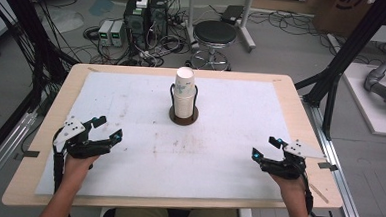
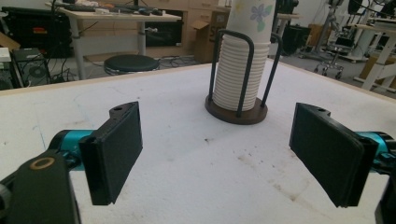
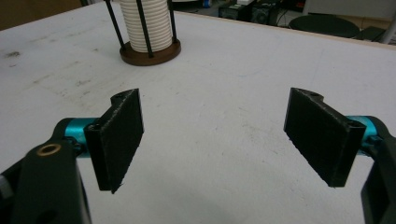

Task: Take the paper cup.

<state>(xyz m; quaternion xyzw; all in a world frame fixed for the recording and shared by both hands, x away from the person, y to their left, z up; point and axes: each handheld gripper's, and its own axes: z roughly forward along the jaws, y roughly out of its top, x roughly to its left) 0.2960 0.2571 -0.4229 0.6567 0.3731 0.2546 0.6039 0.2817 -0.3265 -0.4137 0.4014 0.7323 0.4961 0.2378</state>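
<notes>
Two grippers rest near the front edge of the table, one in each hand. At the left, the left gripper has its jaws wide apart and holds nothing. In the middle, farther back, one stack of paper cups stands upright in one dark wire holder. At the right, the right gripper is also spread wide and empty.

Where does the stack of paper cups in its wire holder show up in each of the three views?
High view: the stack of paper cups stands at the table's centre, toward the far edge.
Left gripper view: stack upper centre-right, above the open jaws.
Right gripper view: stack top left, cut off by the frame.
Shared landmark: the round dark base of the holder.
</notes>
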